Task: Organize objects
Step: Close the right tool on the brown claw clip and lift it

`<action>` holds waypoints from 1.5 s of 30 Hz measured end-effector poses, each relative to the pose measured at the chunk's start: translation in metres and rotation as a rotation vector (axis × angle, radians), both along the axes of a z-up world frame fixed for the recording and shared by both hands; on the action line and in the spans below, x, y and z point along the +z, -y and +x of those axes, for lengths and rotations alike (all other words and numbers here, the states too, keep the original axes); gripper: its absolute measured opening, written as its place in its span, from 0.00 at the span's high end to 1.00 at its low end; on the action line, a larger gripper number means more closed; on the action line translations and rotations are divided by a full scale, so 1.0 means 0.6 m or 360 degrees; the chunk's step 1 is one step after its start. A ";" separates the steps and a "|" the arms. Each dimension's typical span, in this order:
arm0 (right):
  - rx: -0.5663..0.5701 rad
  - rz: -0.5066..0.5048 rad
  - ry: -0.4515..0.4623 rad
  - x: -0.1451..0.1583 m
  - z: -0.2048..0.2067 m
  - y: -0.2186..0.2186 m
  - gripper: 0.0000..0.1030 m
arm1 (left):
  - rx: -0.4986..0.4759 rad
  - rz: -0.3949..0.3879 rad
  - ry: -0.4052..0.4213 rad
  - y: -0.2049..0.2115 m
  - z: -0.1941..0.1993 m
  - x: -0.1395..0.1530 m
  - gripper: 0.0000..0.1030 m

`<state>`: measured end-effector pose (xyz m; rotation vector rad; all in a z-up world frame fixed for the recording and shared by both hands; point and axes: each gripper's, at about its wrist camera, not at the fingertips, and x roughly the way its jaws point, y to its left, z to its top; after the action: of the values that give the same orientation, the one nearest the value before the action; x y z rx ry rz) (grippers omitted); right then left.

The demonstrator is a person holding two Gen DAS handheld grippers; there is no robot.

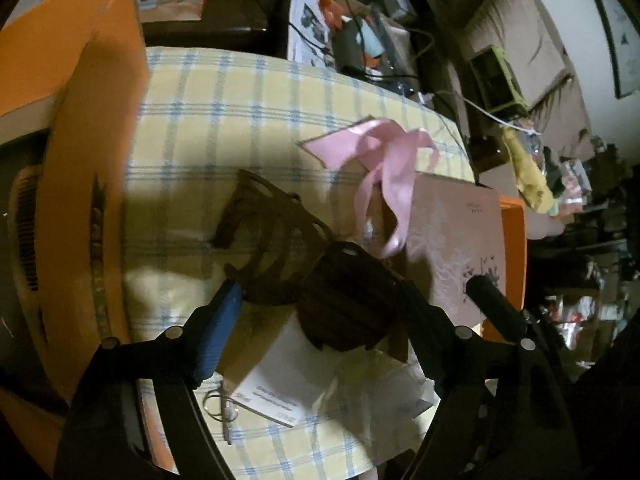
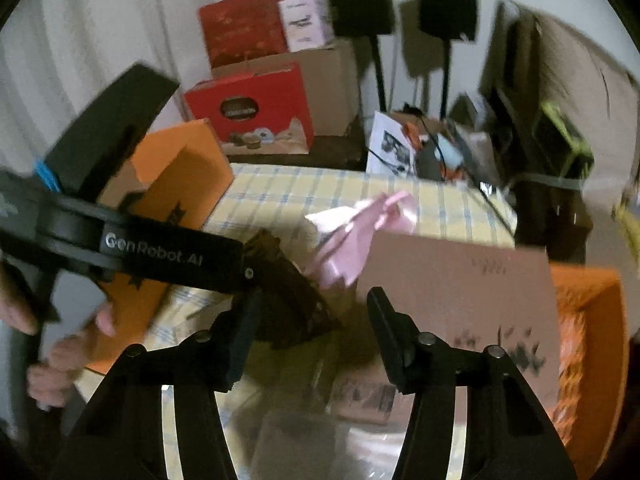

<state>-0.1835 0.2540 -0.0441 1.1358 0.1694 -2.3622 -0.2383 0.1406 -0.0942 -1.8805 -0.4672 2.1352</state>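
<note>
The left hand-held gripper [image 1: 352,292] hovered over the desk [image 1: 240,92] with its jaws spread apart, a dark brown woven basket [image 1: 344,300] lying between the blue-padded finger [image 1: 218,332] at 7 o'clock and the black one at 4 o'clock (whether either pad touched it could not be told); a second brown wire-like basket [image 1: 264,232] lay just beside it toward 11 o'clock, on the yellow-and-blue checked cloth; a pale pink box [image 1: 460,248] with a loose pink ribbon [image 1: 392,168] sat at 2 o'clock, an orange tray [image 1: 516,256] showing behind its far edge; a white card [image 1: 276,388] and a metal ring [image 1: 216,402] lay near 6 o'clock, and a tall orange box [image 1: 92,128] stood at 9 o'clock. In the right wrist view the right hand-held gripper [image 2: 312,320] was likewise open, clamped on nothing, above the blurred brown basket [image 2: 288,292]; the left device crossed in from 9 o'clock, its body [image 2: 152,248] printed "GenRobot.AI", with the person's left hand [image 2: 60,344] gripping its handle at 8 o'clock; red cartons [image 2: 256,112] and two black speakers [image 2: 360,0] stood beyond the desk toward 12 o'clock.
</note>
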 end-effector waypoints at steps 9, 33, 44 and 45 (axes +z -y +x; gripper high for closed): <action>0.0166 -0.0033 0.0010 -0.017 -0.007 -0.001 0.46 | -0.0006 -0.0013 0.0033 0.000 -0.008 -0.010 0.27; 0.0410 0.0286 0.0059 -0.077 -0.018 0.053 0.30 | 0.0003 0.0018 0.0102 -0.016 -0.025 -0.048 0.20; 0.0362 0.0217 0.0062 -0.077 -0.024 0.044 0.36 | 0.0046 0.0040 0.0040 -0.006 -0.024 -0.039 0.38; 0.0357 0.0216 0.0056 -0.076 -0.023 0.044 0.36 | 0.0043 0.0038 0.0037 -0.005 -0.026 -0.037 0.39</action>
<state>-0.1975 0.2275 -0.0899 1.1556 0.4279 -2.1581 -0.2536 0.1435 -0.1166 -1.8987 -0.5234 2.1169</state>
